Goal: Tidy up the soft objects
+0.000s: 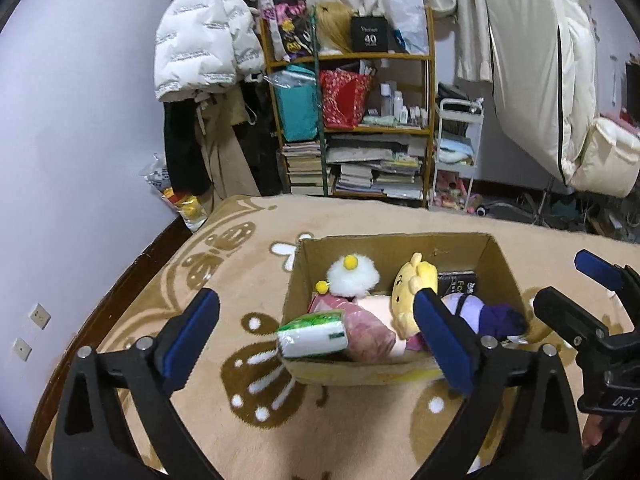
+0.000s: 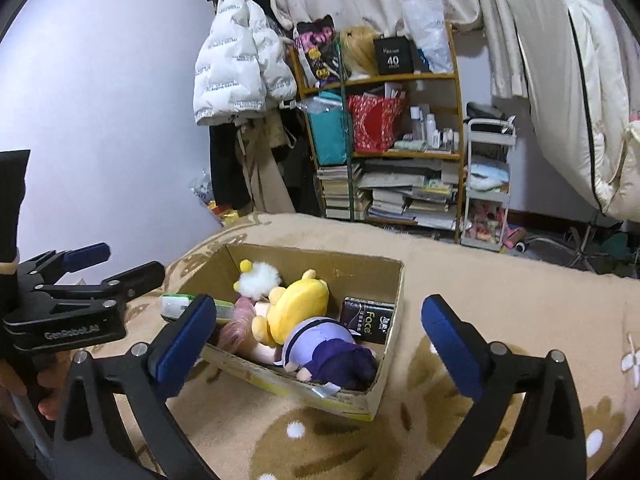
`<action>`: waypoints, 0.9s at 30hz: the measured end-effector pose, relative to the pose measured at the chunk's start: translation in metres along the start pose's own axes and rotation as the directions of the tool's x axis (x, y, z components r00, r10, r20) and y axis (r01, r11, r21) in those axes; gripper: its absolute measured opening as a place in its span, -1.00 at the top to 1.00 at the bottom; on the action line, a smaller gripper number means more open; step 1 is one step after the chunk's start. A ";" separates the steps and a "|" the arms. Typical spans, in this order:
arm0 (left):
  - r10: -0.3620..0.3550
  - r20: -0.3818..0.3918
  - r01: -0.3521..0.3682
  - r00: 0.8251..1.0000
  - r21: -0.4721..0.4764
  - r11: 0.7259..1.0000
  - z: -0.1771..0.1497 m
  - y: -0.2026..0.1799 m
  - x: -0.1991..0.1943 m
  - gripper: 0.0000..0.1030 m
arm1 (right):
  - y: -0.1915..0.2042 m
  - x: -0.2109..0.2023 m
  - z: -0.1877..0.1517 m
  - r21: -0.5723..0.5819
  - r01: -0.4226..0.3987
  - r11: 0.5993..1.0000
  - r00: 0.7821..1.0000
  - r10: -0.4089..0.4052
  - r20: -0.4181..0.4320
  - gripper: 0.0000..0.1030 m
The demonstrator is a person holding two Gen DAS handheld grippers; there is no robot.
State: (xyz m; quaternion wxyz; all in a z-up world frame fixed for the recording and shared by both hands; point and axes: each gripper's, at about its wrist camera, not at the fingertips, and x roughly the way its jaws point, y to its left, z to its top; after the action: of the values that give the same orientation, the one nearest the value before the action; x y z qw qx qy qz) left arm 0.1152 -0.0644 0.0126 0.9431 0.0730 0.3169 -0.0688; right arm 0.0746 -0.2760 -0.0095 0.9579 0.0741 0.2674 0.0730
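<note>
An open cardboard box (image 1: 496, 264) (image 2: 394, 320) sits on the tan patterned blanket. Inside lie a white fluffy toy with yellow pompoms (image 1: 352, 276) (image 2: 260, 278), a yellow plush (image 1: 414, 280) (image 2: 298, 304), a pink-haired doll (image 1: 368, 328) (image 2: 238, 330), a purple-clad doll (image 1: 492, 314) (image 2: 332, 354) and a black tissue pack (image 1: 458, 282) (image 2: 366, 320). A green-white tissue pack (image 1: 314, 334) (image 2: 176, 306) rests on the box's left edge. My left gripper (image 1: 316, 340) is open and empty just before the box. My right gripper (image 2: 320, 344) is open and empty, above the box's near side.
The blanket (image 1: 248, 420) covers a bed with a dark wooden edge (image 1: 132, 256) at left. Behind stand a cluttered bookshelf (image 1: 360, 120), hanging coats (image 1: 204, 40) and a small white cart (image 1: 456, 152). The right gripper shows in the left wrist view (image 1: 576, 292).
</note>
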 end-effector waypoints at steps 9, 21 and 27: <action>0.009 0.058 -0.007 0.998 -0.024 1.000 -0.010 0.015 -0.058 -0.93 | 0.015 -0.050 0.001 -0.010 0.012 1.000 0.999 -0.012 0.048 -1.00; 0.032 0.092 -0.031 0.995 -0.020 0.999 -0.040 0.028 -0.110 -0.95 | 0.029 -0.103 -0.015 -0.063 0.040 0.997 0.997 -0.036 0.072 -1.00; 0.047 0.127 -0.043 0.991 -0.034 0.998 -0.051 0.032 -0.123 -0.95 | 0.026 -0.124 -0.027 -0.047 0.060 0.997 0.995 -0.056 0.081 -1.00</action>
State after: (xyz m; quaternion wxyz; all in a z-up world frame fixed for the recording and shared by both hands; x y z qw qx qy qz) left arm -0.0059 -0.0133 0.0506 0.9639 0.0607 0.2551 -0.0469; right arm -0.0473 -0.2701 0.0342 0.9711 0.0453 0.2292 0.0488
